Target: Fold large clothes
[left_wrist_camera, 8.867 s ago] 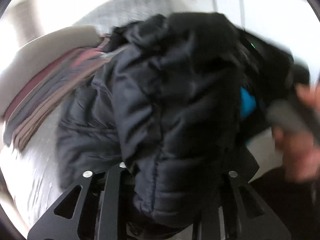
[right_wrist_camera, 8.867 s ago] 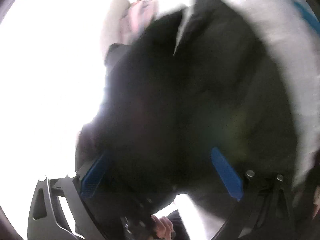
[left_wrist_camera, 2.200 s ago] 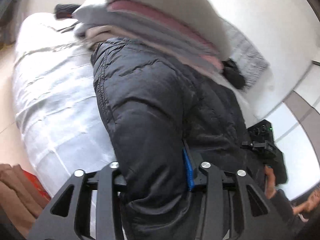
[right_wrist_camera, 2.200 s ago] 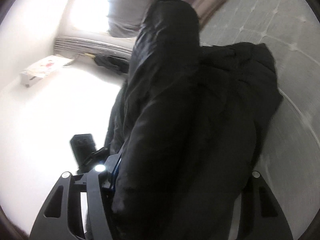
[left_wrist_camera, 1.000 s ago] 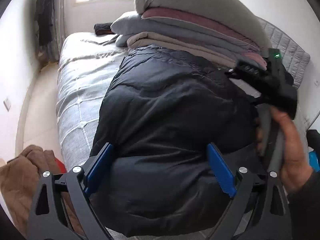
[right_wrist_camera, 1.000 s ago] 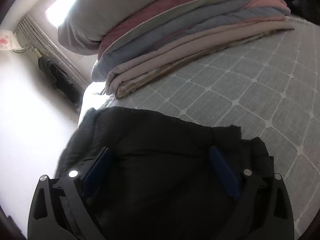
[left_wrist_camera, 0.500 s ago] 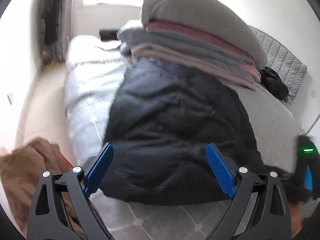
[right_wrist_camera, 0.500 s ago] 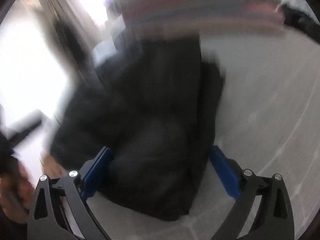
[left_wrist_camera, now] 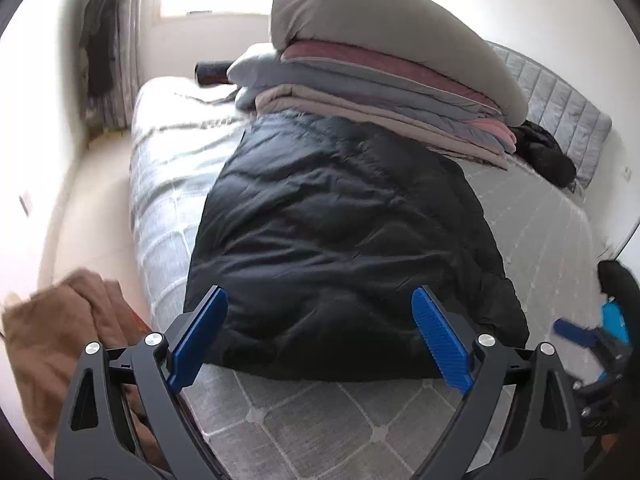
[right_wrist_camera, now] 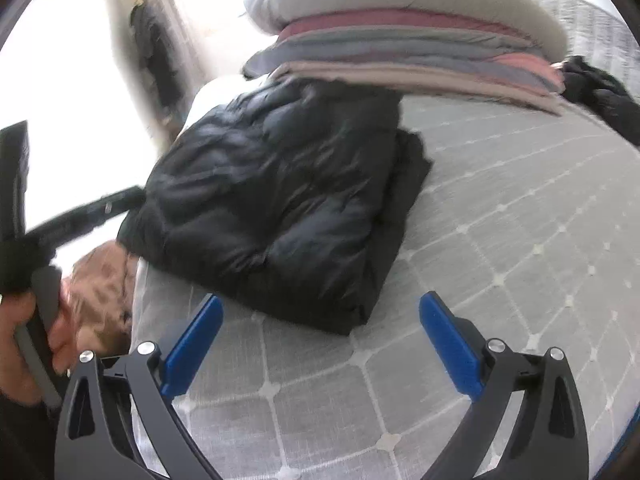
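Note:
A black puffer jacket (left_wrist_camera: 340,240) lies folded into a thick rectangle on the grey quilted bed (left_wrist_camera: 320,420). It also shows in the right wrist view (right_wrist_camera: 280,200), its far end against a stack of bedding. My left gripper (left_wrist_camera: 320,332) is open and empty, held just short of the jacket's near edge. My right gripper (right_wrist_camera: 320,340) is open and empty above bare bed in front of the jacket. The right gripper also appears at the right edge of the left wrist view (left_wrist_camera: 592,336).
A tall stack of folded quilts with a grey pillow on top (left_wrist_camera: 380,72) stands behind the jacket. Another black garment (left_wrist_camera: 548,156) lies at the headboard. Brown clothing (left_wrist_camera: 60,340) sits off the bed's left side. A window is at the far wall.
Both grippers let go of the jacket and opened about a second ago. They have since drawn back from it, and the jacket lies still and folded on the bed.

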Tool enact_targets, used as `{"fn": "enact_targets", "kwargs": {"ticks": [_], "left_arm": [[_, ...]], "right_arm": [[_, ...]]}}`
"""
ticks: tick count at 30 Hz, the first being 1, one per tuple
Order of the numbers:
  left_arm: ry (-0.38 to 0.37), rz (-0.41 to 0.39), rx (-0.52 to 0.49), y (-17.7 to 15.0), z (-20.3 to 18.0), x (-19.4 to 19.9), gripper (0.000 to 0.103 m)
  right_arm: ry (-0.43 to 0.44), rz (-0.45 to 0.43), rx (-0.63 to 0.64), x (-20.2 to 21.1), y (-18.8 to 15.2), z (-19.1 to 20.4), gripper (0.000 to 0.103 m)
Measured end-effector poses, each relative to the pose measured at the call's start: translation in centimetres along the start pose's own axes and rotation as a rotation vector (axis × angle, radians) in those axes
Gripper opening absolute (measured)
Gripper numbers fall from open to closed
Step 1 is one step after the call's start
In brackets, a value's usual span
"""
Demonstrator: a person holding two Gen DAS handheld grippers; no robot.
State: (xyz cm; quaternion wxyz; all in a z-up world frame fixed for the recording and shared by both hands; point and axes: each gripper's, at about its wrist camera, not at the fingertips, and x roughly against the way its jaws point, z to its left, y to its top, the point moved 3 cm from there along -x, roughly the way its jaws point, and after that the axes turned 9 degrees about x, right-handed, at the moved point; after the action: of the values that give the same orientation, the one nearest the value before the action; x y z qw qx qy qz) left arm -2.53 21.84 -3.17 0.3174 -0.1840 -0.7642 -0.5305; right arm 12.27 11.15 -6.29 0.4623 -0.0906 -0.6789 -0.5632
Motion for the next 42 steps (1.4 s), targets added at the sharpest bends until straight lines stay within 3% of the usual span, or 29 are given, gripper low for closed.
{"fn": "enact_targets", "kwargs": {"ticks": [4, 6, 9, 15, 42], "left_arm": [[0.036, -0.054, -0.042, 0.2, -0.9, 0.9, 0.090], [0.054, -0.075, -0.058, 0.3, -1.0, 1.3, 0.090], [0.080, -0.105, -0.077, 0.2, -1.1, 2.1, 0.090], [0.071, -0.091, -0.041, -0.7, -0.6, 3.1, 0.091], [0.081, -0.153, -0.072, -0.7, -0.8, 4.9, 0.094]], "right_arm": [[-0.151, -0.025, 0.025, 0.5, 0.6, 0.3, 0.096], [-0.182, -0.013, 0.038, 0.6, 1.1, 0.5, 0.096], [-0.145, -0.064, -0.004, 1.6, 1.7, 0.2, 0.096], [-0.178, -0.137, 0.009, 3.7, 2.0, 0.9, 0.096], [-0.184, -0.116, 0.031, 4.0, 1.5, 1.9, 0.096]]}}
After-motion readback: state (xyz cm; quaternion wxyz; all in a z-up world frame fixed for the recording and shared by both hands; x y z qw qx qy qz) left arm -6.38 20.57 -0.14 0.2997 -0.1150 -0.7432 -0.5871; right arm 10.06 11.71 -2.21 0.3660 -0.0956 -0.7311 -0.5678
